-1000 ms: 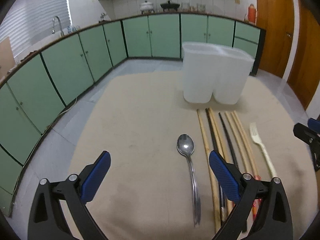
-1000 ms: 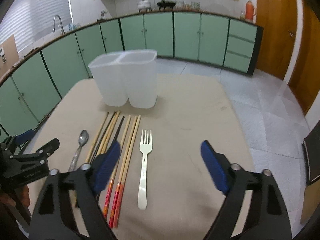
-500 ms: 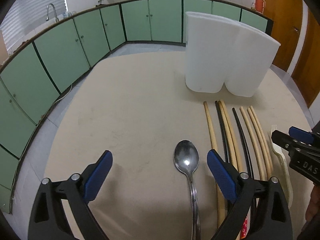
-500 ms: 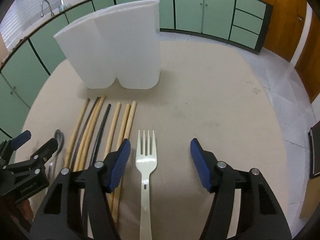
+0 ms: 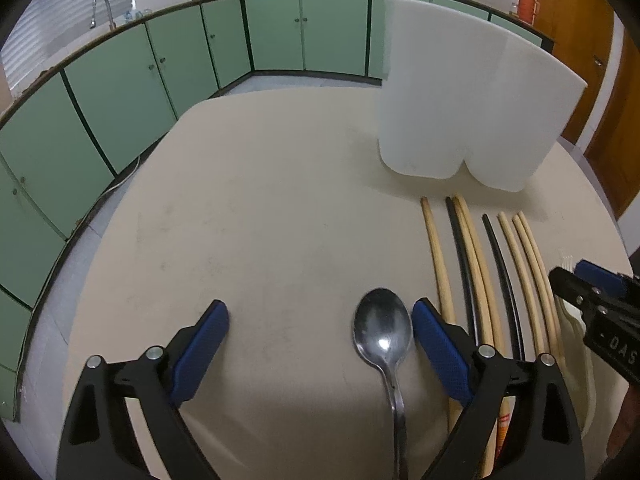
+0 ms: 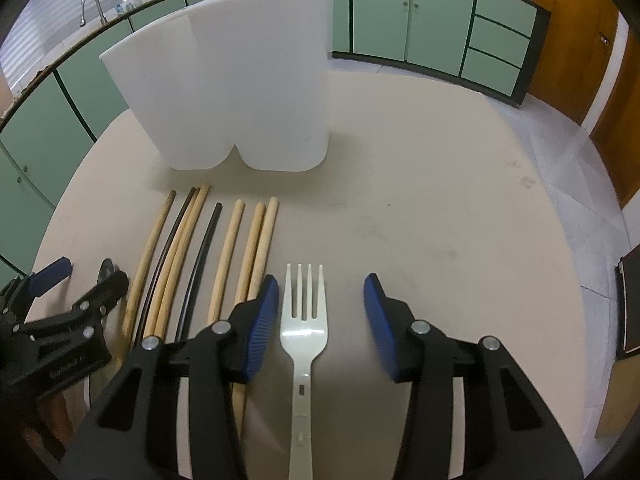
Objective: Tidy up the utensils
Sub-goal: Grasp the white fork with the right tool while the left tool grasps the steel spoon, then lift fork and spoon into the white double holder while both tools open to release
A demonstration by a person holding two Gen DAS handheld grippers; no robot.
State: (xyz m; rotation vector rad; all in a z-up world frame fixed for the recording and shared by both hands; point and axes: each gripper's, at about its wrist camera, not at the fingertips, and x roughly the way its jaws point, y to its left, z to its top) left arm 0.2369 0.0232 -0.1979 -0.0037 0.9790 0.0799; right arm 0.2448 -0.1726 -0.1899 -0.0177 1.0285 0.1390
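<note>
Your left claw [image 5: 320, 328] stood wide apart and held nothing. The shiny metal spoon [image 5: 383, 332] lay flat on the beige round tabletop [image 5: 260, 208], with its bowl just beside the claw's right blue pad [image 5: 438, 346]; whether the pad touched it, I cannot tell.

Your right claw [image 6: 320, 312] had just been closing, but its pads were still apart. The cream plastic fork [image 6: 304, 320] lay between them, its tines pointing to the far side, and neither pad pressed on it. The left pad [image 6: 262, 320] was over the near part of the chopsticks.

The wooden and black chopsticks [image 6: 224, 256] lay side by side in a row between the spoon and the fork. Behind them, on the far side, the white plastic two-part utensil holder [image 6: 248, 92] stood upright on the tabletop, near the far tips of the chopsticks but apart from them. What is inside it, the views did not show.
</note>
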